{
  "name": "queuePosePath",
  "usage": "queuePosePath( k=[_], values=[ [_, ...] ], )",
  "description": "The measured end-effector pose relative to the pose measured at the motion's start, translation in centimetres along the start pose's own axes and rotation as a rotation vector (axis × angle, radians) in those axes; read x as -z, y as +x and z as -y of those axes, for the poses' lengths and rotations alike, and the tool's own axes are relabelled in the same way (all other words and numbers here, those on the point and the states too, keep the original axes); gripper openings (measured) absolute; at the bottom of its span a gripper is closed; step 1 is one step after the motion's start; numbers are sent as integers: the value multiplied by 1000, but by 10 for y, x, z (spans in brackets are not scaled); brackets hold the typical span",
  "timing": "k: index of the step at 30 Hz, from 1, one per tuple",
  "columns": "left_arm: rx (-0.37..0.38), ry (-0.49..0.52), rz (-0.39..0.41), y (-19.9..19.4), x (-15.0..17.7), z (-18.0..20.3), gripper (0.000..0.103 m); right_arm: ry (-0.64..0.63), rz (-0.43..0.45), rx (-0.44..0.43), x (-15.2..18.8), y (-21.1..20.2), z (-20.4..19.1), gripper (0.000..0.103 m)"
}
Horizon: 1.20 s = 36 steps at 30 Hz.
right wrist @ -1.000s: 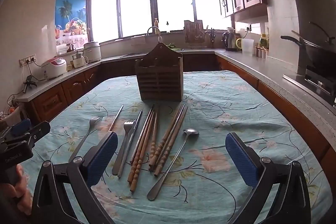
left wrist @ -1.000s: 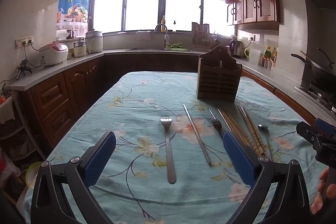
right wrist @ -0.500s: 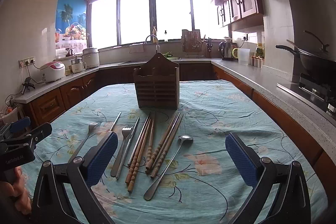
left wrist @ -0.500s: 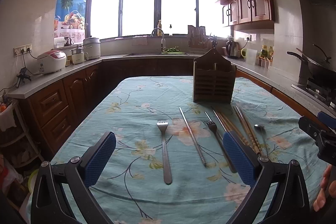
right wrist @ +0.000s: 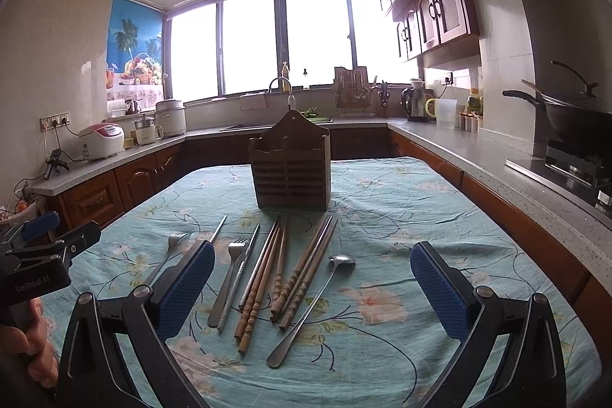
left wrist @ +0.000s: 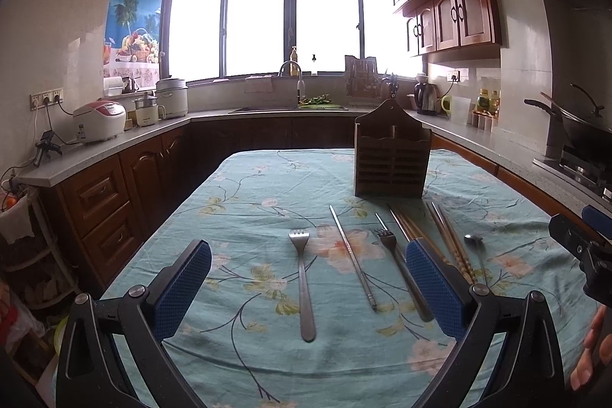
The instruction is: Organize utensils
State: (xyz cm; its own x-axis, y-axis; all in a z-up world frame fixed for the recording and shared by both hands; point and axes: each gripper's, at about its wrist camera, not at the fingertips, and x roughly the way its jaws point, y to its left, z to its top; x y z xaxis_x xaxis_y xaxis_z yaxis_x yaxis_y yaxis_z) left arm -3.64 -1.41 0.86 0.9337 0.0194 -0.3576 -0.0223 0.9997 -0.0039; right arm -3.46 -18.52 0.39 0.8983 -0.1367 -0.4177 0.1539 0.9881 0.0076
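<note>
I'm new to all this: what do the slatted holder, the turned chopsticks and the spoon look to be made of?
Holder: likely dark stained wood, matte, with slatted front. Chopsticks: probably wood, brown with carved ridged handles. Spoon: apparently polished steel; its bowl glints with light.

Floral-clothed table (right wrist: 440, 201) bears wooden holder (right wrist: 290, 174), forks (right wrist: 225, 278), chopsticks (right wrist: 302, 274), spoon (right wrist: 313, 304).

Utensil holder (right wrist: 289, 174) stands upright mid-bench (right wrist: 420, 201), beyond my row of utensils. In the row, left to right: fork (left wrist: 303, 278), metal chopstick (left wrist: 352, 257), second fork (right wrist: 225, 280), wooden chopsticks (right wrist: 290, 274), spoon (right wrist: 311, 304). All lie on the bench, before the holder.
</note>
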Motion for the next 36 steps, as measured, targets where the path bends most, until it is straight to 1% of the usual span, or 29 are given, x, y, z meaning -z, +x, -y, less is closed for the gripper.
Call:
queuePosePath(
  k=[9, 36],
  values=[
    [1, 2, 14, -2, 1, -2, 102, -1, 5, -11, -1, -1, -1, 103],
    [4, 4, 11, -1, 3, -2, 102, -8, 10, -24, -2, -2, -4, 103]
  ],
)
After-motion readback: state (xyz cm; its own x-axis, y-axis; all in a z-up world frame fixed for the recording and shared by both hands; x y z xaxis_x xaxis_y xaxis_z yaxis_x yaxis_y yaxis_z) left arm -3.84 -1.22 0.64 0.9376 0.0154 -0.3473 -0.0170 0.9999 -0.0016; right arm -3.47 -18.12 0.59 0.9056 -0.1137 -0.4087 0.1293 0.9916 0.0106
